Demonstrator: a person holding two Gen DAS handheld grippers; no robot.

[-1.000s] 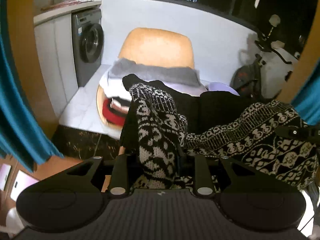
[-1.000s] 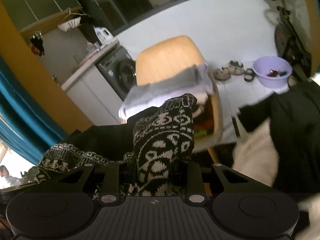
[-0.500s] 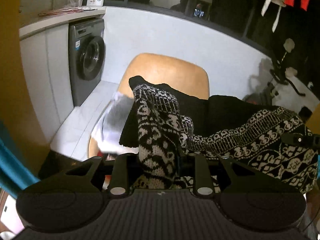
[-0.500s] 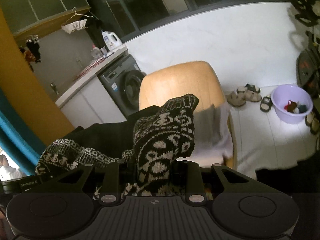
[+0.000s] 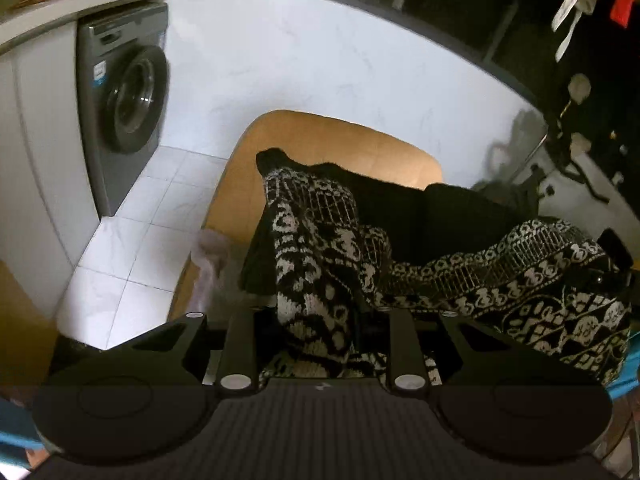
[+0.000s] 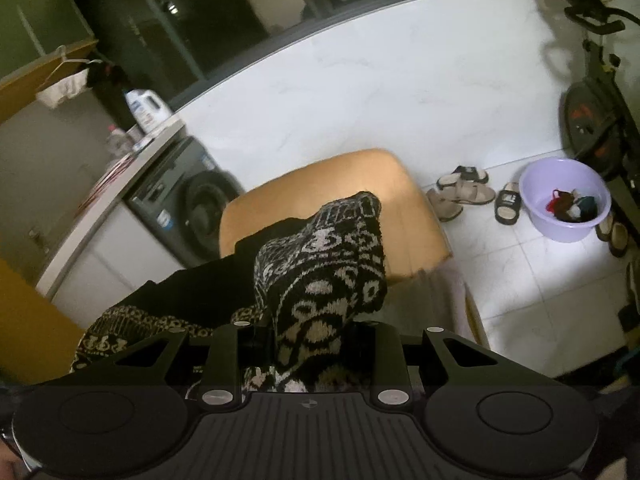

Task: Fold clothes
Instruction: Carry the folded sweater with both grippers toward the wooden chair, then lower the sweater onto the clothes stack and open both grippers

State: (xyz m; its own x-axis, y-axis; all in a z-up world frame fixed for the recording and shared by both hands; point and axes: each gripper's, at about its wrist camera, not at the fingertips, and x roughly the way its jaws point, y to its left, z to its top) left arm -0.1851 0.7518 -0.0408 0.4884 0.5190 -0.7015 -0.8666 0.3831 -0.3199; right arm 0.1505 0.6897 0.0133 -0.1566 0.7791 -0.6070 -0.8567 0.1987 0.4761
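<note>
A black-and-white patterned knit sweater (image 5: 316,256) hangs in the air between both grippers, in front of a tan chair (image 5: 340,148). My left gripper (image 5: 320,320) is shut on one bunched edge of it. My right gripper (image 6: 308,332) is shut on another bunched edge of the sweater (image 6: 324,264). The rest of the sweater stretches to the right in the left wrist view (image 5: 540,280) and to the left in the right wrist view (image 6: 132,324). The fingertips are hidden by the knit.
A grey washing machine (image 5: 124,100) stands under a counter at the left. A pale garment (image 6: 436,292) lies on the chair seat (image 6: 332,188). A lilac basin (image 6: 564,200) and several sandals (image 6: 464,188) sit on the white tiled floor. An exercise bike (image 6: 592,112) stands at the right.
Both grippers have lifted the sweater higher. The chair and its pile of folded clothes have dropped lower in both views, and most of the pile is now hidden behind the sweater.
</note>
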